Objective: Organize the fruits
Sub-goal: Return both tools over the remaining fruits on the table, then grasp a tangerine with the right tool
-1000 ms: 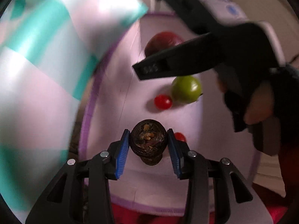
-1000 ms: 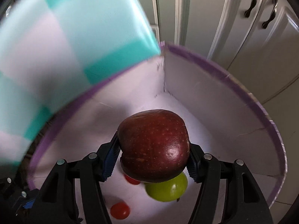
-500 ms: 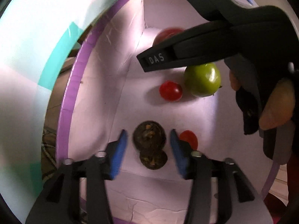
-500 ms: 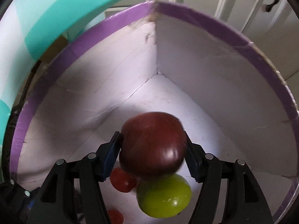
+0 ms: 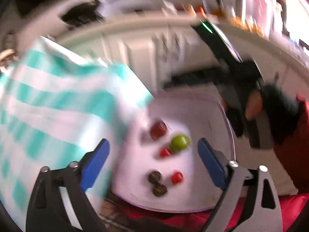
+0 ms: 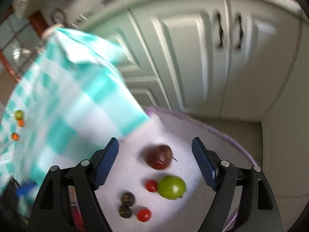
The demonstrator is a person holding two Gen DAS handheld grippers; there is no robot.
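A white box with a purple rim (image 6: 227, 135) holds the fruit: a dark red apple (image 6: 159, 157), a green fruit (image 6: 171, 187), two small red tomatoes (image 6: 151, 186) (image 6: 143, 215) and two dark brown round fruits (image 6: 127, 198) (image 6: 125, 211). My right gripper (image 6: 155, 163) is open and empty, raised above the box. My left gripper (image 5: 153, 161) is open and empty, also above the box (image 5: 229, 135). The left wrist view is blurred; it shows the apple (image 5: 158, 130), the green fruit (image 5: 180, 142) and the brown fruits (image 5: 156, 182). The right gripper's body (image 5: 235, 81) shows at its upper right.
A table with a teal and white checked cloth (image 6: 63, 100) stands left of the box, with a small green fruit (image 6: 19, 114) and two orange ones (image 6: 15, 136) on it. White cabinet doors (image 6: 212, 58) rise behind. Red fabric (image 5: 289, 203) lies under the box.
The right gripper let go of the apple, which now lies in the box. The left gripper opened wide, leaving the brown fruit in the box. Both grippers have lifted up and back.
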